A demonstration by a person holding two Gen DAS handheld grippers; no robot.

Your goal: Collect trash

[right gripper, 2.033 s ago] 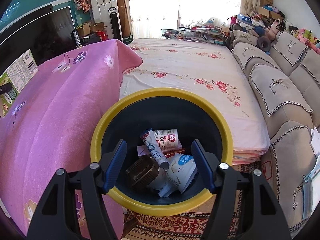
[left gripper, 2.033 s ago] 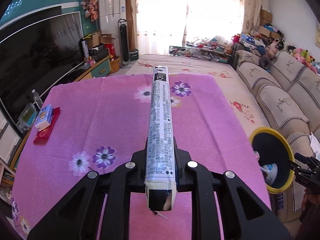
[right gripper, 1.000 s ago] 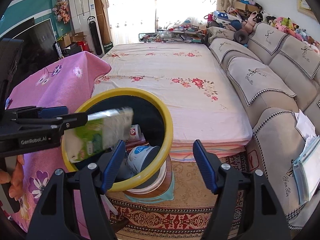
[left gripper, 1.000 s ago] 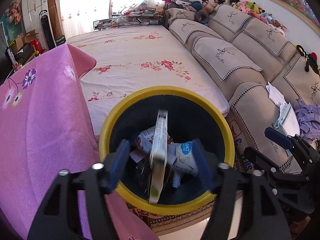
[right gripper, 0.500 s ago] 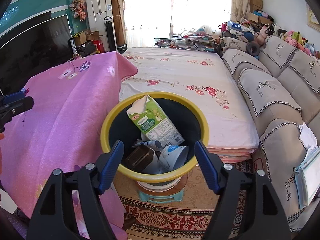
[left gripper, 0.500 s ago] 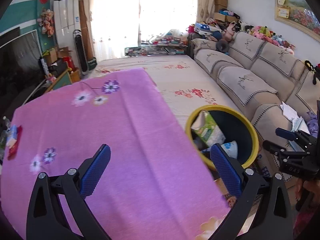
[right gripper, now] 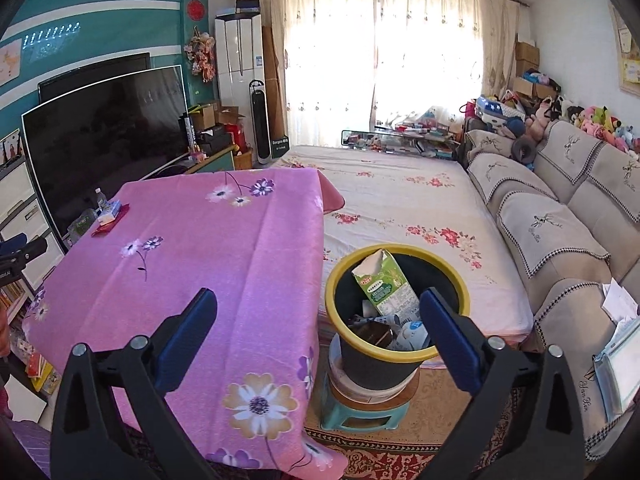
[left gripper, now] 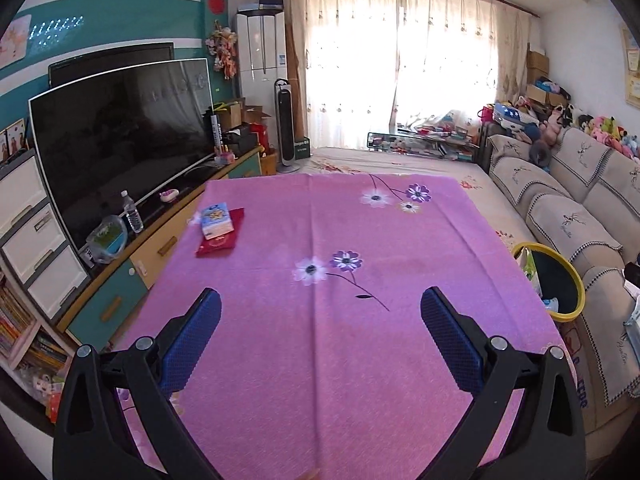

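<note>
A black bin with a yellow rim [right gripper: 460,285] stands on a small stool to the right of the table. A green carton [right gripper: 382,284] sticks up out of it among other trash. My right gripper [right gripper: 318,298] hovers above and in front of the bin, its jaws opening with nothing between them. My left gripper [left gripper: 320,300] is open and empty over the pink flowered tablecloth [left gripper: 340,232]. In the left wrist view the bin's rim [left gripper: 577,292] shows at the right, past the table edge, with the green carton [left gripper: 528,264] peeking out.
A blue tissue pack [left gripper: 215,219] lies on a red envelope [left gripper: 218,242] at the table's far left. A large TV [left gripper: 120,136] on a cabinet stands left. A flowered sheet [right gripper: 400,200] covers the area behind the bin, with a sofa [right gripper: 560,220] on the right.
My left gripper let the green carton drop into the bin, opened wide and swung back over the table. My right gripper drew back and up from the bin, and its jaws widened.
</note>
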